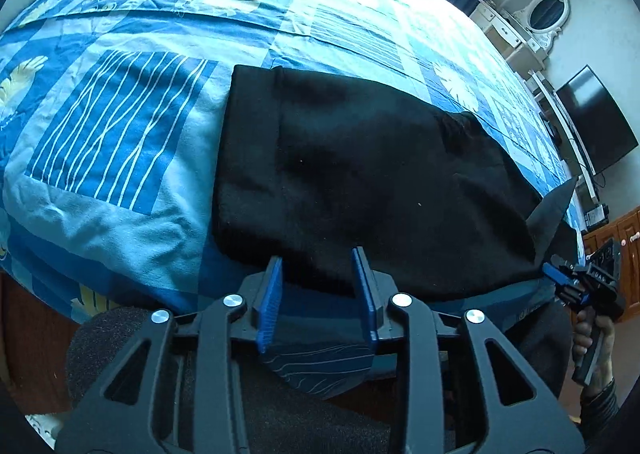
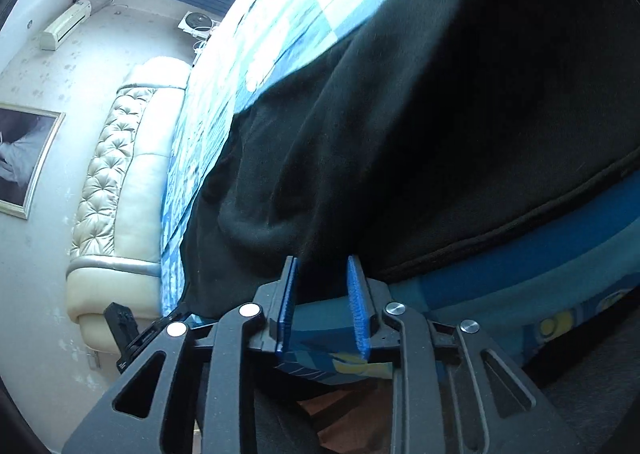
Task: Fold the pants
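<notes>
Two grippers hover at the near edge of a bed, and the black pants [image 1: 360, 182] lie folded flat on the blue patterned bedspread [image 1: 120, 126] just beyond them. Farthest left in the left wrist view the bedspread is bare, its striped square well apart from the cloth. Then comes the left gripper [image 1: 318, 274], its blue pads [image 1: 272, 294] standing apart with nothing pinched; the near hem of the pants runs just past the fingertips, across the gap, and I cannot tell whether the tips brush it. Further right the pants taper toward a loose black point sticking up near the bed's right edge, and just beside it the right gripper [image 1: 560, 278] shows, held by a hand [image 1: 600, 350]. On the far right a dark screen [image 1: 596, 122] hangs on the wall. In the right wrist view a tufted cream headboard [image 2: 116, 190] stands at the left; the right gripper [image 2: 322, 278] has its jaws parted too, empty, with the pants [image 2: 440, 134] bunched right ahead of the tips and their seamed edge trailing off right over the bedspread [image 2: 520, 254].
</notes>
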Demonstrator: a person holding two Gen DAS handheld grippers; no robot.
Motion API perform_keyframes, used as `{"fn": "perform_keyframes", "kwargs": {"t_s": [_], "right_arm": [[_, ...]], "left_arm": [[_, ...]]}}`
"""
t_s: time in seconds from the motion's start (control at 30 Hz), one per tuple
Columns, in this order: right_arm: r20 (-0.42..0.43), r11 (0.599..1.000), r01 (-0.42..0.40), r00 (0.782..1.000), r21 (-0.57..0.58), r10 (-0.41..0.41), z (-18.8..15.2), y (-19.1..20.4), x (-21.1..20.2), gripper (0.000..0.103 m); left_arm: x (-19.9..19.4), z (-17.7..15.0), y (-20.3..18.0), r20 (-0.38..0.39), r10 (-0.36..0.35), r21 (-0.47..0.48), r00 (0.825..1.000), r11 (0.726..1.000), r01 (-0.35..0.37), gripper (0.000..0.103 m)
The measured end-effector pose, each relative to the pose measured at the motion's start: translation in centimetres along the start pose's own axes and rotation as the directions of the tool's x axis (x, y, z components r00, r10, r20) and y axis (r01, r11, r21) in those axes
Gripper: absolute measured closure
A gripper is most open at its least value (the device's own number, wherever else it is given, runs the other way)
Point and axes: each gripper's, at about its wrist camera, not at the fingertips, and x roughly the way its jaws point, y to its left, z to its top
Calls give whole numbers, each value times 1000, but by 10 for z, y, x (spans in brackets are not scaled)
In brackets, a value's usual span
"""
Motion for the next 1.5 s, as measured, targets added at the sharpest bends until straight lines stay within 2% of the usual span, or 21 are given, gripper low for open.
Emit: {"fn": "perform_keyframes", "kwargs": {"t_s": [0.07, 0.1, 0.17, 0.27, 0.4, 0.47, 0.53, 0.57, 0.6, 0.67, 0.7, 0.83, 0.9, 0.97, 1.07, 1.13, 1.17, 1.27, 1.37, 1.43, 1.5], "right_arm": [[123, 999, 48, 991, 6, -48, 30, -11, -35, 64], [178, 997, 70, 981, 28, -74, 49, -19, -52, 53], [278, 989, 122, 950, 86, -141, 93, -40, -80, 46], [371, 961, 227, 888, 161, -272, 160, -68, -104, 44], [367, 913, 285, 849, 291, -382, 233, -104, -100, 41], [342, 897, 294, 849, 329, -403, 254, -122, -94, 41], [318, 870, 356, 827, 342, -464, 265, -125, -82, 41], [309, 857, 389, 814, 337, -491, 267, -127, -80, 56], [308, 859, 393, 815, 328, -491, 267, -128, -81, 73], [341, 890, 325, 837, 321, -428, 256, -134, -92, 88], [366, 903, 295, 839, 314, -402, 247, -136, -101, 90], [472, 934, 203, 819, 294, -327, 200, -142, -152, 94], [510, 938, 137, 810, 318, -291, 169, -157, -178, 94], [521, 930, 117, 800, 349, -296, 145, -174, -196, 95], [481, 933, 106, 834, 343, -272, 132, -187, -202, 94], [478, 938, 137, 831, 318, -283, 136, -179, -200, 92], [477, 946, 135, 837, 295, -268, 141, -172, -197, 86], [456, 962, 114, 862, 249, -220, 169, -151, -178, 59], [420, 969, 117, 885, 217, -201, 207, -135, -150, 58], [393, 958, 156, 887, 240, -242, 229, -132, -132, 58], [344, 946, 174, 901, 272, -264, 249, -135, -114, 58]], "left_arm": [[-11, 0, -8, 45, 5, 30, 999, 1000, -6, 51], [-15, 2, -12, 70, 6, 42, 998, 999, -9, 43], [-17, 11, -20, 115, 36, 57, 993, 997, -43, 27], [-9, 26, -33, 155, 63, 42, 986, 997, -71, 25], [12, 39, -38, 122, 78, -14, 989, 997, -77, 25], [21, 40, -40, 101, 82, -39, 992, 996, -78, 25], [29, 40, -41, 78, 84, -57, 993, 995, -80, 25], [32, 39, -42, 66, 85, -65, 994, 995, -80, 25], [35, 39, -42, 56, 85, -71, 995, 994, -81, 25], [37, 37, -42, 46, 87, -79, 995, 993, -83, 25], [38, 36, -42, 47, 88, -80, 995, 993, -84, 25], [41, 34, -41, 39, 91, -88, 995, 992, -88, 25], [43, 32, -42, 34, 86, -96, 996, 992, -82, 25], [45, 30, -44, 32, 88, -89, 996, 992, -85, 25], [48, 28, -50, 27, 104, -60, 994, 993, -102, 24], [48, 28, -52, 26, 110, -51, 994, 993, -109, 24], [48, 29, -52, 27, 109, -54, 994, 993, -107, 24], [46, 29, -51, 30, 96, -77, 995, 993, -94, 24], [45, 27, -48, 31, 92, -98, 995, 991, -88, 24], [44, 25, -47, 32, 93, -106, 995, 990, -89, 24], [43, 24, -45, 33, 91, -112, 995, 990, -87, 24]]}}
